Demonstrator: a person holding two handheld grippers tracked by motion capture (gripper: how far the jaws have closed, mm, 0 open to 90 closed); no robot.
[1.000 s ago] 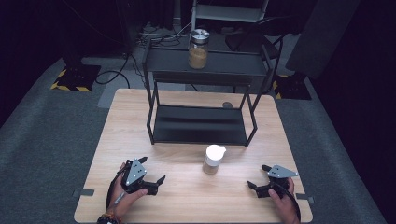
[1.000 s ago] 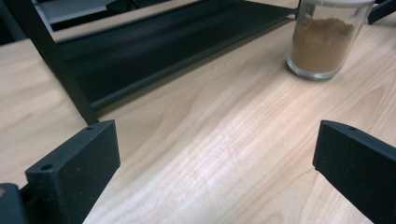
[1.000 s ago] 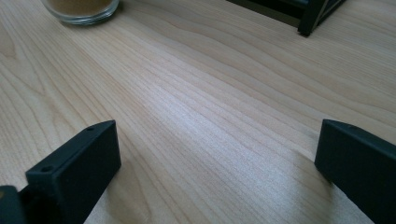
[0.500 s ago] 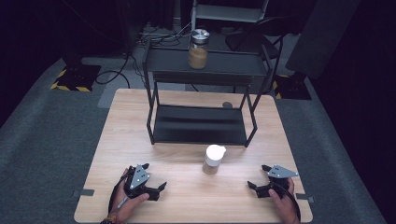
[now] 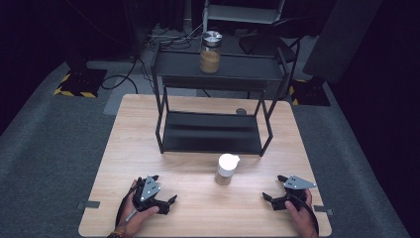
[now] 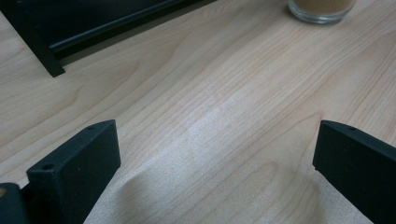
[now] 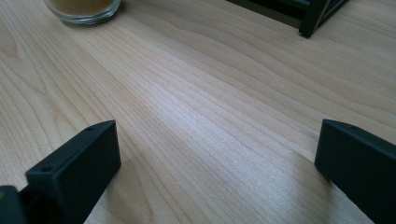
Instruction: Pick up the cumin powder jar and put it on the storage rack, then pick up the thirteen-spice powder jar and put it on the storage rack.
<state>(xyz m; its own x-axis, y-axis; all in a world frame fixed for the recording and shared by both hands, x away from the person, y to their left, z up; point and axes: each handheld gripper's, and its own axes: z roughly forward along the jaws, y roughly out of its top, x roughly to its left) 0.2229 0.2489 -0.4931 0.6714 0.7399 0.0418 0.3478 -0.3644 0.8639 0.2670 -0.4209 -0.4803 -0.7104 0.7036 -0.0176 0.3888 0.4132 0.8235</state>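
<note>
Here both sets of jaws stand wide apart over bare tabletop [image 5: 198,148], left gripper [image 5: 161,194] and right gripper [image 5: 277,192] flanking the white-lidded jar [image 5: 227,169], which stands just before the black rack [image 5: 213,131]. Likely the reach is beginning; either gripper must next close in around the jar.

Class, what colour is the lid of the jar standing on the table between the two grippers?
White; the lid shows best in the high view.
</note>
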